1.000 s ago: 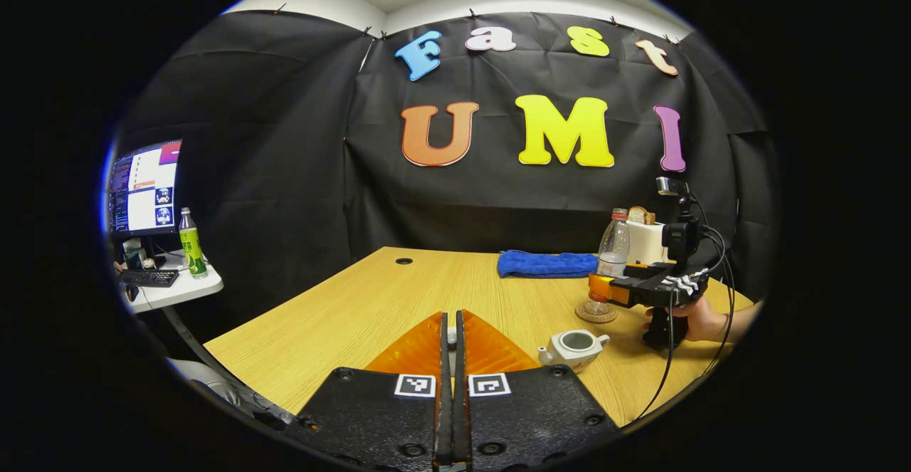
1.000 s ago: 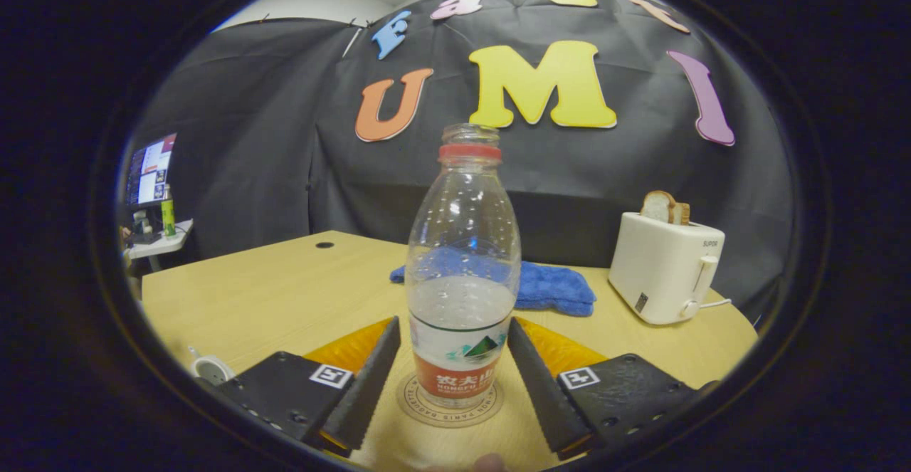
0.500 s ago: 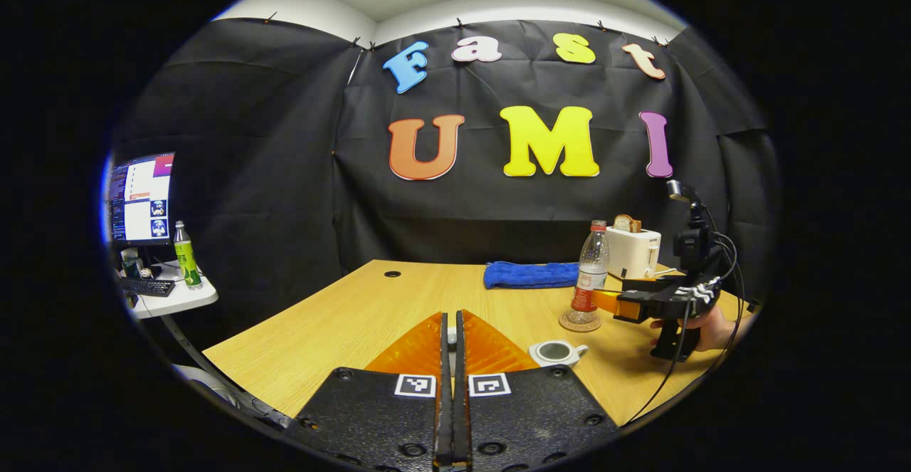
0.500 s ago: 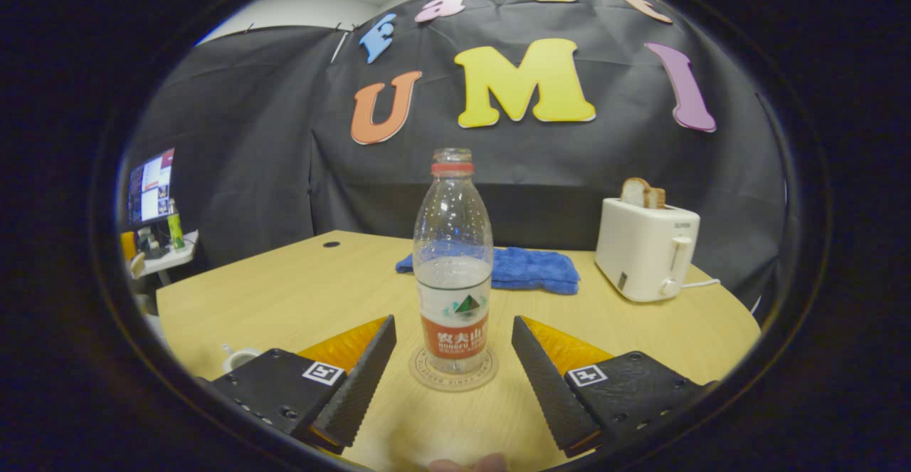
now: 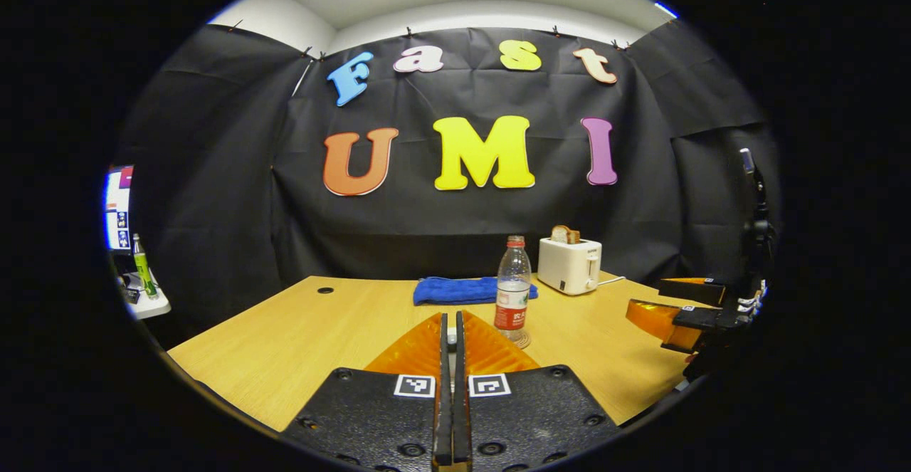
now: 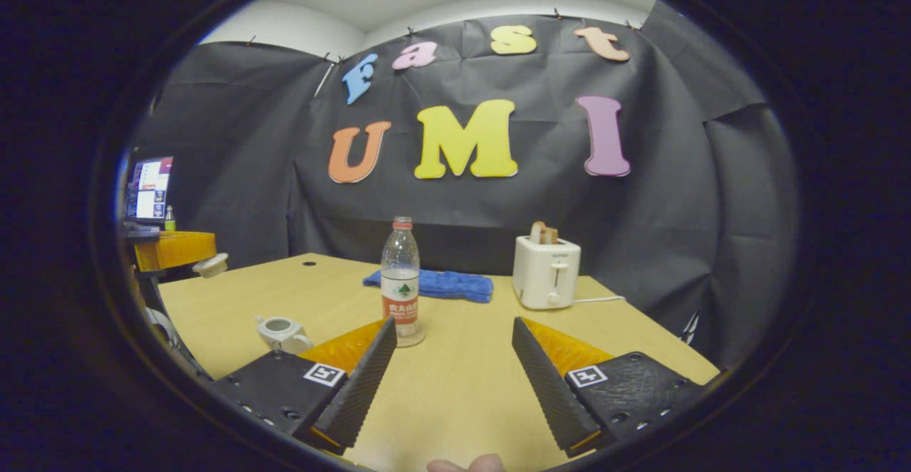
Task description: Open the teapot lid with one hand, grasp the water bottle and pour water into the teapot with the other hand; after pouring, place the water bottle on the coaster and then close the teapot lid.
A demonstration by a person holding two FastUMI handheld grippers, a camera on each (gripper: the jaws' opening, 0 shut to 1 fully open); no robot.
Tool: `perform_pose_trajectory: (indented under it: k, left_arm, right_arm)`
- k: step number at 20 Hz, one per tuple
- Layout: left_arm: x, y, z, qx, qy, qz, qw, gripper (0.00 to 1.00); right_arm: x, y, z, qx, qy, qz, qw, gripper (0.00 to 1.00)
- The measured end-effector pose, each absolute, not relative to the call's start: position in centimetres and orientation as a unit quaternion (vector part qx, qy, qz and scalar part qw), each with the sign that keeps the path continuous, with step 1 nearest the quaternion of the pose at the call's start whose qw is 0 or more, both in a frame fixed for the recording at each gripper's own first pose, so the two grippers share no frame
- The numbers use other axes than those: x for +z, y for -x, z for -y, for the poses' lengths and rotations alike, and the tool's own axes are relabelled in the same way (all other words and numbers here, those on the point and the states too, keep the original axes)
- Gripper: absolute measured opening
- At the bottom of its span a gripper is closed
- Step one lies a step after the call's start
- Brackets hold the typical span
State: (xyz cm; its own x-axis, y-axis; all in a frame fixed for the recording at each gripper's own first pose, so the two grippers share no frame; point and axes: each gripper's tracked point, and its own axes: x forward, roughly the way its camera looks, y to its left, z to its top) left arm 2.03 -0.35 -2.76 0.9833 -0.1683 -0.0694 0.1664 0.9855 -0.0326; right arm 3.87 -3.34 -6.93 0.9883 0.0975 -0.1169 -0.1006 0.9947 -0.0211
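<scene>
The clear water bottle [image 6: 401,283] with a red label stands upright on the round coaster [image 6: 414,340], also seen as the bottle [image 5: 512,288] in the left gripper view. My right gripper [image 6: 453,324] is open and empty, well back from the bottle; it shows at the right edge as the right gripper [image 5: 685,308]. The white teapot [image 6: 281,331] sits open on the table, left of the bottle. My left gripper [image 5: 450,317] is shut on the teapot lid [image 6: 211,265], held in the air at the far left, above table height. In the left gripper view its own fingers hide the teapot.
A white toaster [image 6: 546,280] with bread stands at the back right, its cord trailing right. A blue cloth [image 6: 438,285] lies behind the bottle. The wooden table [image 6: 462,386] has bare surface in front. A side table with monitor [image 6: 148,189] and green bottle [image 5: 143,269] stands left.
My right gripper has drawn back from the bottle, which stays on the coaster. My left gripper, still shut on the lid, has pulled away from the teapot and swung its view to the right.
</scene>
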Motion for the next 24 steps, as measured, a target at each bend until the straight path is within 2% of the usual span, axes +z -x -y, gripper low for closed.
perform_pose_trajectory:
  k: [7,16,17,18,19,24]
  left_arm:
    - [-4.8,-4.6,1.9,-0.081,0.035,-0.05,0.995,0.04]
    - [-10.0,-7.0,0.2,-0.063,0.037,-0.099,0.992,0.03]
    - [-10.4,-7.1,0.3,-0.063,0.033,-0.102,0.992,0.03]
    - [-10.7,-7.2,0.2,-0.062,0.028,-0.105,0.992,0.04]
    - [-11.0,-7.4,0.2,-0.061,0.025,-0.107,0.992,0.04]
    - [-11.9,-7.6,0.6,-0.062,0.016,-0.115,0.991,0.03]
  right_arm:
    - [-7.4,-0.3,8.4,0.004,0.028,-0.037,0.999,0.96]
    - [-11.7,-0.5,14.4,-0.062,-0.006,-0.085,0.994,0.98]
    - [-12.1,-0.4,14.8,-0.067,-0.009,-0.091,0.994,0.95]
    - [-12.5,-0.3,15.1,-0.071,-0.01,-0.096,0.993,0.98]
    - [-12.8,-0.3,15.2,-0.074,-0.011,-0.1,0.992,0.95]
    - [-12.7,0.0,15.5,-0.077,-0.006,-0.097,0.992,0.95]
